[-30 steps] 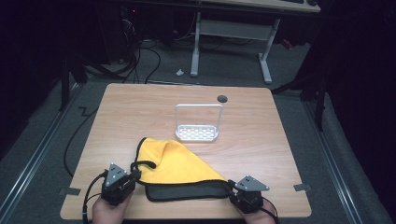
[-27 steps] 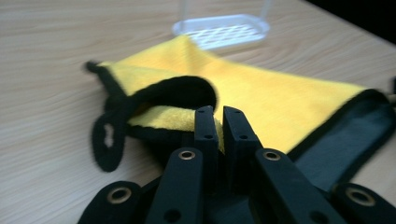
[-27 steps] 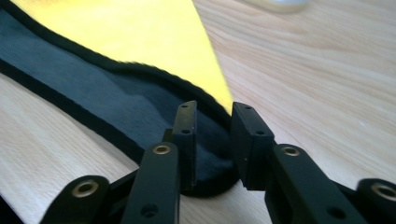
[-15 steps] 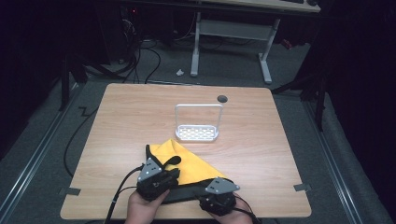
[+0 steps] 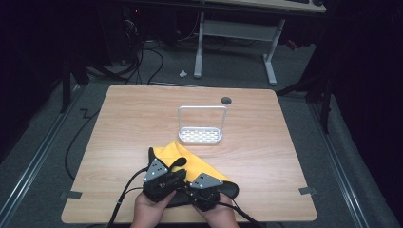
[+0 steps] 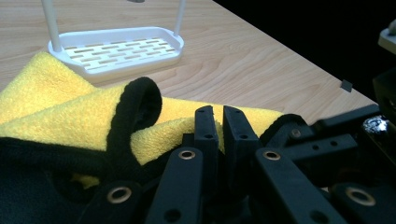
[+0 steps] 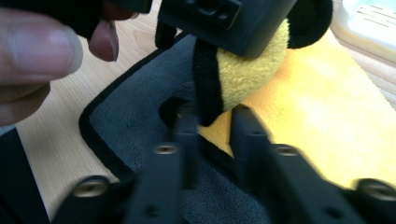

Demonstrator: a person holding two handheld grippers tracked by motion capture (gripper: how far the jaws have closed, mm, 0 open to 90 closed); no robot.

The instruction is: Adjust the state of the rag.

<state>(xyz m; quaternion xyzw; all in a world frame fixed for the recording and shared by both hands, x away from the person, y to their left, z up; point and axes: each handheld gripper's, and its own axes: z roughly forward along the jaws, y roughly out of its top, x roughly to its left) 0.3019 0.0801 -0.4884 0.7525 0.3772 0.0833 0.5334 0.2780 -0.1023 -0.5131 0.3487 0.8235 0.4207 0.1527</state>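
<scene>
My left gripper [image 6: 215,122] clenched, jaws together beside yellow cloth [image 6: 60,116]. My right gripper [image 7: 215,122] just closing, jaws around black cloth hem [image 7: 205,88], gap visible.

the white rack [image 5: 201,124] stood near the table [image 5: 285,156] middle, toward its far edge, just beyond the yellow cloth [image 5: 177,156]; bare wood lay open along the left, right and far edges, while both grippers crowded the near edge
</scene>
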